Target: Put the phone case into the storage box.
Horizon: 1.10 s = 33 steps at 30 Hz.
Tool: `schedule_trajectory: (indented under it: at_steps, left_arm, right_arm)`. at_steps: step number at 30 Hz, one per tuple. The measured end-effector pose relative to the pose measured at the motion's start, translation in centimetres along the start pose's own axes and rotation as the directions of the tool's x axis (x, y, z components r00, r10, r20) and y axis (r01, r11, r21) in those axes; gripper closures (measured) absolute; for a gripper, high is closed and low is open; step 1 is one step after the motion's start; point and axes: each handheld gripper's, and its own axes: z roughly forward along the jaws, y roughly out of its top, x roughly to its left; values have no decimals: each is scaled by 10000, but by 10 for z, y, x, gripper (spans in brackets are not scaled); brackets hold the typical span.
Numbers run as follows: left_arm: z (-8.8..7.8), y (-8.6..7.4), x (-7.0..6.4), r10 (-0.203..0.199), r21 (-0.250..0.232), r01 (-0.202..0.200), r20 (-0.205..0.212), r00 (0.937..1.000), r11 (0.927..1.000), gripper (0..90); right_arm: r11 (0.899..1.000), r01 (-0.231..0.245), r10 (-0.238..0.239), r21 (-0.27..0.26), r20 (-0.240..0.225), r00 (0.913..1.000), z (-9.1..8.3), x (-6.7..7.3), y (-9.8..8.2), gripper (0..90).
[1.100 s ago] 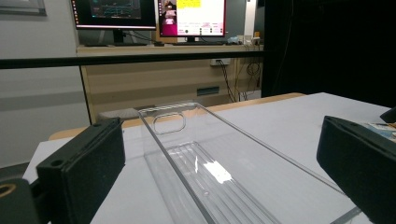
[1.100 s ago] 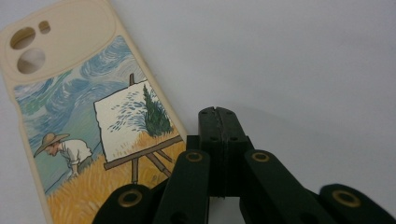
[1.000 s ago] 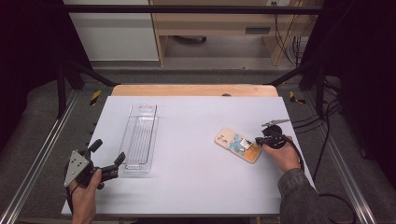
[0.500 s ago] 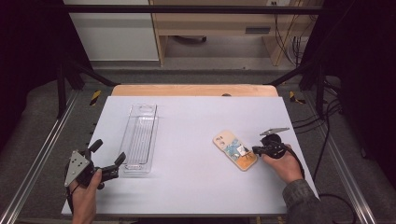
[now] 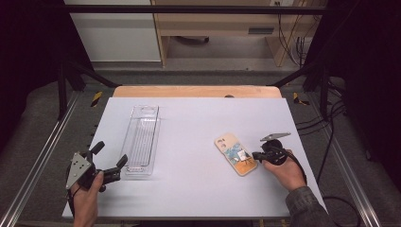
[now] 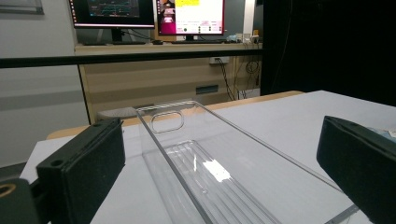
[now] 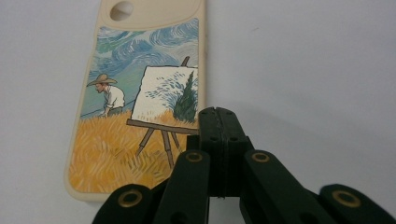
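Near right on the white table (image 5: 198,123): phone case (image 5: 235,154), cream-rimmed, painted with a straw-hatted figure at an easel in a yellow field, flat and picture-up. Right gripper (image 5: 257,155) at its right edge, jaws pressed fully together with nothing between, tips over the case's rim; contact impossible to tell. Near left: left gripper (image 5: 109,161), jaws spread wide, either side of the near end of a clear plastic tray (image 5: 142,137), not touching. Broad bare table between and beyond.

Clear glossy plastic tray (image 5: 141,140); matt phone case (image 5: 235,153)
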Motion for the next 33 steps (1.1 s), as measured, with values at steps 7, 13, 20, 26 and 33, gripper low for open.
schedule_trajectory:
  at_steps: [7, 13, 20, 26, 33]
  left_arm:
    - [0, 0, 0, -14, -10, 14, -9, 10000, 10000, 9]
    - [0, 0, 0, -27, -11, 27, 12, 10000, 10000, 10]
    - [-1, 0, 0, -45, -17, 45, 4, 10000, 10000, 10]
    - [-1, 0, 0, -47, -21, 47, -5, 10000, 10000, 10]
    - [-1, 0, 1, -54, -37, 54, -11, 10000, 10000, 10]
  right_arm:
    - [10000, -34, 35, 90, -62, 10000, -1, 3, 0, 900]
    - [9999, 11, -9, 115, -188, 9998, -2, 7, -2, 900]
    - [9999, -21, 24, 123, -249, 9997, -2, 8, -2, 900]
    - [9998, 26, -20, 193, -304, 9995, -2, 12, -3, 900]
    - [9997, -17, 24, 242, -298, 9996, -2, 13, -3, 900]
